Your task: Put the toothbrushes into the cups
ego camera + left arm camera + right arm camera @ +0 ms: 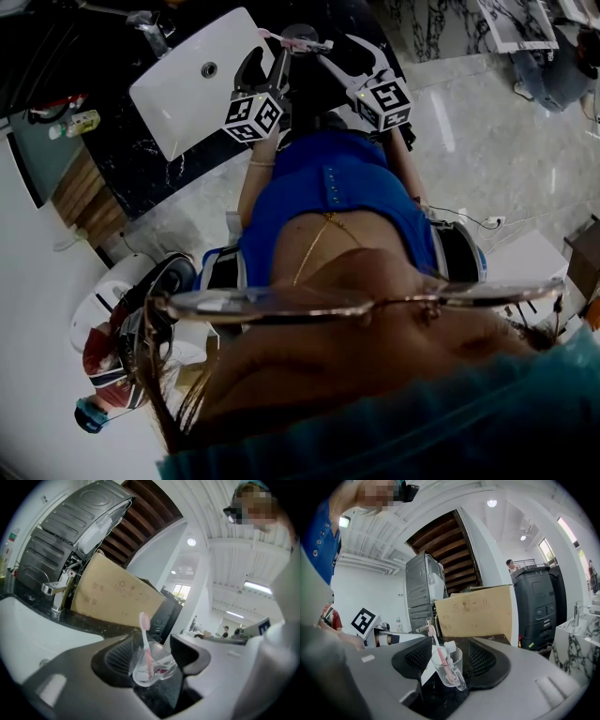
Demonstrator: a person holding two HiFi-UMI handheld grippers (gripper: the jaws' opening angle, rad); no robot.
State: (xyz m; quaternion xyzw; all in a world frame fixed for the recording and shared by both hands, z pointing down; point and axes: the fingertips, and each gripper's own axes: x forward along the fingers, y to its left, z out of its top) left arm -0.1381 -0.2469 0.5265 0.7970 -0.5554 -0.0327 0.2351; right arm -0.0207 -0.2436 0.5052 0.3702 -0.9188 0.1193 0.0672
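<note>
A clear plastic cup point(301, 37) stands on the black countertop point(141, 173) beyond the sink. In the right gripper view the cup point(449, 667) holds a pink toothbrush point(437, 651) and a white toothbrush point(450, 649), both leaning. In the left gripper view the same cup point(152, 666) shows the pink toothbrush point(146, 639) upright. My left gripper point(154, 653) is open, its jaws on either side of the cup. My right gripper point(447, 660) is open too, and its pads stand clear of the cup. From above, the left gripper point(265, 66) and right gripper point(349, 58) flank the cup.
A white sink basin point(197, 80) with a chrome faucet point(56, 592) lies to the left of the cup. A cardboard box point(476, 611) and a tall black bin point(536, 606) stand behind the counter. The counter's front edge is close to my body.
</note>
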